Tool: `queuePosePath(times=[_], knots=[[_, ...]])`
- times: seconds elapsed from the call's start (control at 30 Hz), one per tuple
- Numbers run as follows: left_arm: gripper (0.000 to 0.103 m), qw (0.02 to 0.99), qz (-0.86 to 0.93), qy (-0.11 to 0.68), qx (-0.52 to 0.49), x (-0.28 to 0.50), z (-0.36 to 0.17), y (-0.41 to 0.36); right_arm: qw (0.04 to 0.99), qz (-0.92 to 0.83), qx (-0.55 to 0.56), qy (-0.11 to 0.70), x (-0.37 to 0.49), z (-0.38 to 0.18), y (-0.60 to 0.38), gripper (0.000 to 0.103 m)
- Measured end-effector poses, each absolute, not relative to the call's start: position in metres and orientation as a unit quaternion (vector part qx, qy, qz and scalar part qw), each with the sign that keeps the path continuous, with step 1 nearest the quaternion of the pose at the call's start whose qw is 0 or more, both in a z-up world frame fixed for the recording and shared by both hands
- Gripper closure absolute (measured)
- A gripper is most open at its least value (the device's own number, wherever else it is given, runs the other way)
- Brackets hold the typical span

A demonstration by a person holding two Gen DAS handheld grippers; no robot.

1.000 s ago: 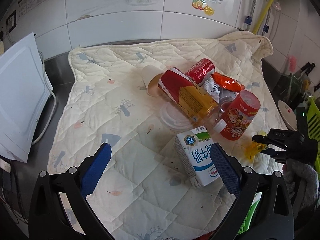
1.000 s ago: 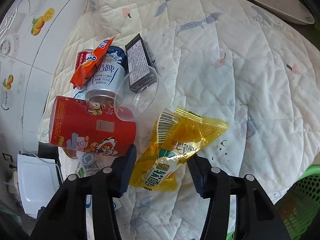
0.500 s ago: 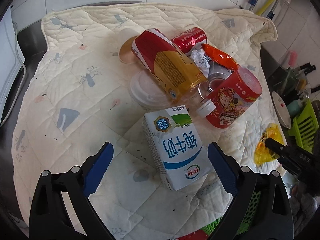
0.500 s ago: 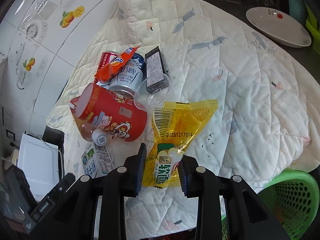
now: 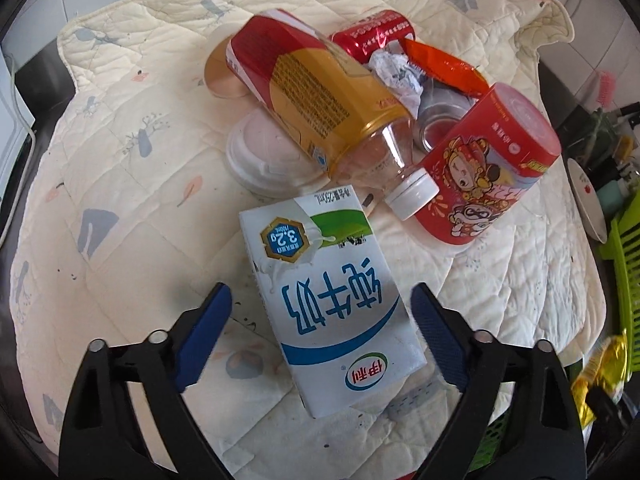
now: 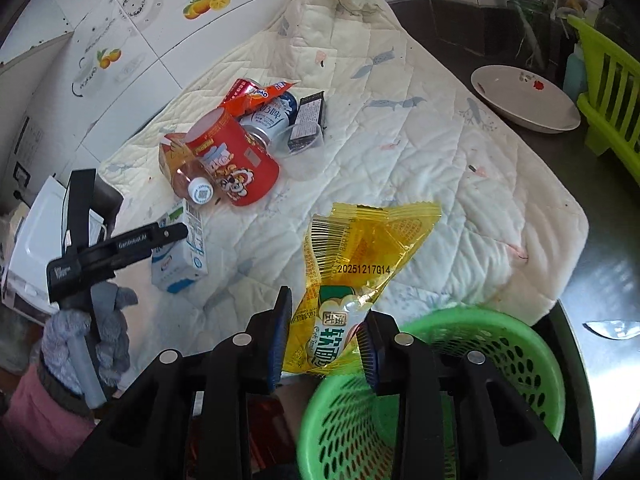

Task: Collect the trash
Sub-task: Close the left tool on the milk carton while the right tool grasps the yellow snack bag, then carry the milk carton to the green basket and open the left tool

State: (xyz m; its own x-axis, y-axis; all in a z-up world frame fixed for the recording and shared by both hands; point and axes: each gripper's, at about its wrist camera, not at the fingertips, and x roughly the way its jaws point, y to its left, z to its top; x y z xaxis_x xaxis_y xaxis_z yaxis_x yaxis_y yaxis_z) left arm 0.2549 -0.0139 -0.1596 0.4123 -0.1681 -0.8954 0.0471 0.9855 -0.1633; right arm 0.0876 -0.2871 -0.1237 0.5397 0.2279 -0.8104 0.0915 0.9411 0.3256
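A white and blue milk carton (image 5: 332,300) lies on the quilted cloth (image 5: 132,184), between the blue pads of my left gripper (image 5: 320,320). Those jaws are closing and stand a little off the carton's sides. Beyond it lies a heap: a clear bottle with a red and gold label (image 5: 320,108), a red cartoon can (image 5: 488,168), a red soda can (image 5: 372,36), an orange wrapper (image 5: 444,68) and a white lid (image 5: 260,156). My right gripper (image 6: 324,344) is shut on a yellow snack wrapper (image 6: 356,264), lifted above the near rim of a green basket (image 6: 472,384).
A white plate (image 6: 524,100) and a lime green rack (image 6: 608,112) stand on the dark counter at the right. A white appliance (image 6: 36,248) sits at the left. A gloved hand (image 6: 84,340) holds the left gripper. Tiled wall runs behind the cloth.
My left gripper came down over the milk carton and its jaws narrowed around it. My right gripper shut on the yellow wrapper, lifted it off the cloth and carried it back over the green basket.
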Motion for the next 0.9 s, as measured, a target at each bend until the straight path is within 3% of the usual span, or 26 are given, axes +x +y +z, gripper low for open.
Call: queuePosePath(times=[0.1, 0.27, 0.5, 0.57, 0.67, 0.9], knots=[[0.027, 0.835, -0.075, 0.541, -0.072, 0.254, -0.163, -0.014, 0.861, 0.038, 0.149, 0.484, 0.071, -0.128, -0.29, 0.072], [0.033, 0.838, -0.074, 0.536, -0.071, 0.248, -0.16, -0.017, 0.858, 0.039, 0.137, 0.494, 0.05, -0.137, -0.292, 0.071], [0.035, 0.845, -0.077, 0.523, -0.078, 0.227, -0.15, -0.014, 0.851, 0.039, 0.123, 0.509, 0.029, -0.149, -0.29, 0.068], [0.035, 0.848, -0.076, 0.519, -0.08, 0.219, -0.146, -0.012, 0.85, 0.035, 0.121, 0.512, 0.022, -0.152, -0.291, 0.058], [0.035, 0.853, -0.079, 0.51, -0.081, 0.205, -0.138, -0.009, 0.85, 0.03, 0.116, 0.513, 0.014, -0.155, -0.294, 0.051], [0.035, 0.862, -0.107, 0.488, -0.082, 0.169, -0.111, -0.015, 0.858, 0.019, 0.119, 0.5, -0.005, -0.149, -0.307, 0.045]])
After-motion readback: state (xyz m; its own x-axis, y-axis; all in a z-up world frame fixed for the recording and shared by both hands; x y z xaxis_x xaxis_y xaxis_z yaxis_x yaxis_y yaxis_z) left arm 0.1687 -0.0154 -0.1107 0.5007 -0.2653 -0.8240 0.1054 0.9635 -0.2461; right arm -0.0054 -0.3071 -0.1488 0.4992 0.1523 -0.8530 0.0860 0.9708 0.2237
